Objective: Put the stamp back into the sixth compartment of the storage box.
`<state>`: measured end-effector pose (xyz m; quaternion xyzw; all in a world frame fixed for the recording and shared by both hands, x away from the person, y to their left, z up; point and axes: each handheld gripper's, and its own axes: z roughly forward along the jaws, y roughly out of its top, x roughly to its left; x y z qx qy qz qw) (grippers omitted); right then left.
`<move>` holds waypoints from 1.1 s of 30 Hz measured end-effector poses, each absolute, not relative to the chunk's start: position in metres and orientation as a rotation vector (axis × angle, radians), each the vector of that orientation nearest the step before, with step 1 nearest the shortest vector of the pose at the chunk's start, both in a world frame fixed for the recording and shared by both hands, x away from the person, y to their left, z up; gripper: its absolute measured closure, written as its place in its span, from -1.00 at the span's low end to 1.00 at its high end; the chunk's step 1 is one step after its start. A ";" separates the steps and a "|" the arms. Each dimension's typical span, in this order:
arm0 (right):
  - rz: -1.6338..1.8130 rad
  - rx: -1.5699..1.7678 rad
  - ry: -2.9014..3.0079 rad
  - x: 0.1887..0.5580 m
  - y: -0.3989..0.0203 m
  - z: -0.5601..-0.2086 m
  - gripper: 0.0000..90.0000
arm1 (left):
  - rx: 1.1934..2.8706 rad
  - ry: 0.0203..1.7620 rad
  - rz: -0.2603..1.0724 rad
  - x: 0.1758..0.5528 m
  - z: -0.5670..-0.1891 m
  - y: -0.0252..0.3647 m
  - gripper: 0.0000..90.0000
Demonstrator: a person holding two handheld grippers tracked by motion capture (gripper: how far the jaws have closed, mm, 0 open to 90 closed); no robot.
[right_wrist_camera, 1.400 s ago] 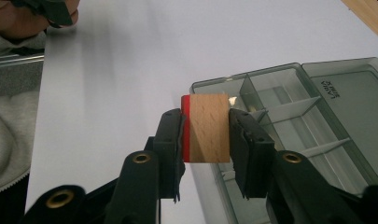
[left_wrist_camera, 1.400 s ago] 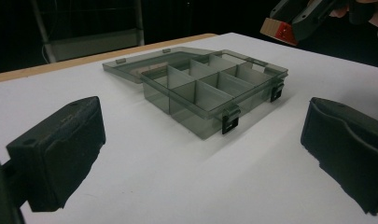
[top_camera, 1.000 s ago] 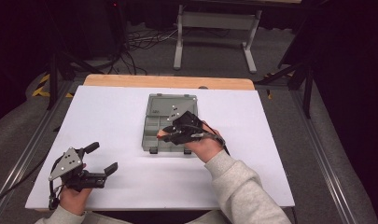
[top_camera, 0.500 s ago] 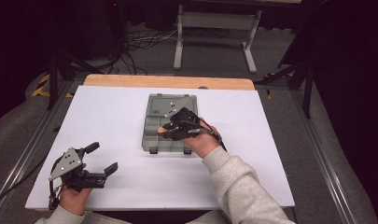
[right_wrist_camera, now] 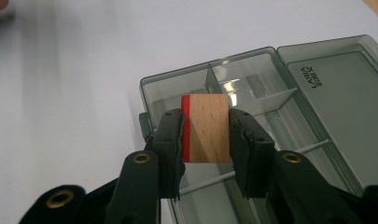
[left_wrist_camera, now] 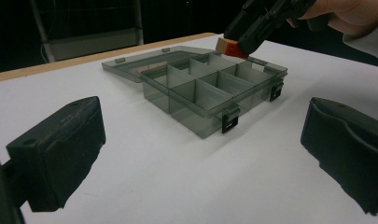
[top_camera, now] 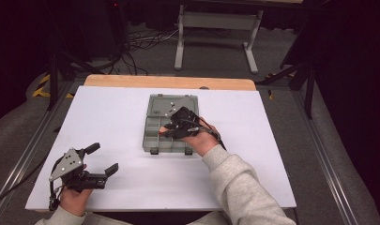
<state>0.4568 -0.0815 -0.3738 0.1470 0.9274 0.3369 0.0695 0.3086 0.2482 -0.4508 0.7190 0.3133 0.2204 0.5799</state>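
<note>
A grey see-through compartment box (top_camera: 152, 137) lies open in the middle of the white table, its lid (top_camera: 176, 104) folded back on the far side. My right gripper (top_camera: 171, 130) hangs just over the box's near-left compartments. It is shut on a small wooden block (right_wrist_camera: 207, 128) with one red face, which also shows as the block (left_wrist_camera: 228, 46) above the box (left_wrist_camera: 196, 100). My left gripper (top_camera: 104, 158) rests at the front left of the table. It stands open, with bare tabletop between its jaws (left_wrist_camera: 200, 154).
The box's dividers (right_wrist_camera: 270, 100) form several compartments, and those I see hold nothing. Two black latches (left_wrist_camera: 229, 122) stick out at the box's near side. The white table (top_camera: 253, 140) ends in a wooden strip (top_camera: 131, 80) at the back. Stands and cables crowd the dark floor beyond.
My right gripper has drifted a little left and lower over the box, still holding the block. The left gripper has stayed put.
</note>
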 end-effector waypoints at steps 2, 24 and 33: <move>1.006 0.448 2.796 0.458 -0.081 -0.375 0.47 | 1.680 0.732 0.515 0.309 -0.451 0.248 -0.99; 0.903 0.456 2.867 0.469 -0.073 -0.396 0.47 | 1.676 0.731 0.512 0.308 -0.451 0.248 -0.99; 0.863 0.470 2.904 0.471 -0.071 -0.403 0.47 | 1.672 0.735 0.509 0.308 -0.451 0.248 -0.99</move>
